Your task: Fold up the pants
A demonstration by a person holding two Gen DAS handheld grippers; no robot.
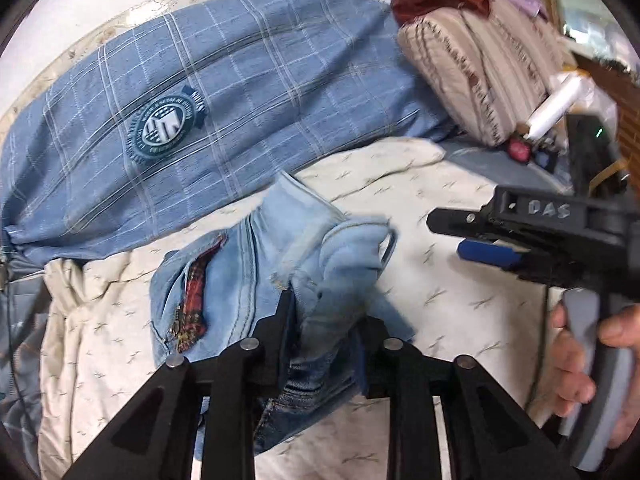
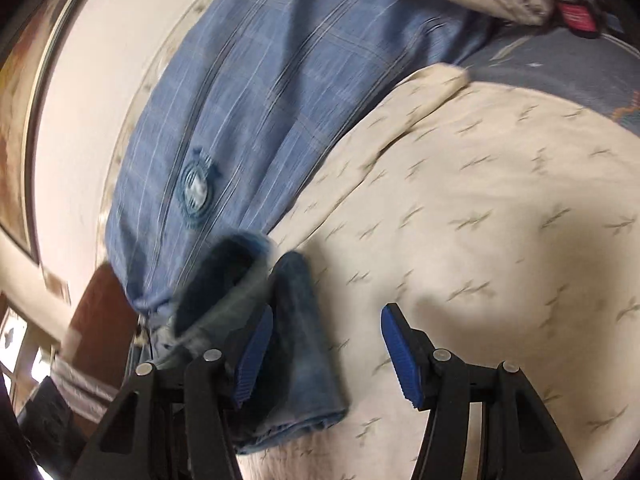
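Light blue jeans point(image 1: 280, 264) lie bunched on a cream bedspread point(image 1: 440, 304), with a red patterned pocket lining showing. My left gripper point(image 1: 326, 320) is shut on a fold of the jeans at the waist end. In the right wrist view a darker denim leg end point(image 2: 296, 340) lies against the left blue pad point(image 2: 252, 360). My right gripper point(image 2: 326, 356) is open, its jaws wide apart, the denim not clamped. The right gripper also shows in the left wrist view point(image 1: 472, 236), hovering to the right of the jeans.
A blue checked pillow point(image 1: 200, 112) with a round badge lies behind the jeans. A beige striped folded quilt point(image 1: 480, 72) and a white roll point(image 1: 552, 108) sit at the back right. A wall point(image 2: 100, 100) rises to the left.
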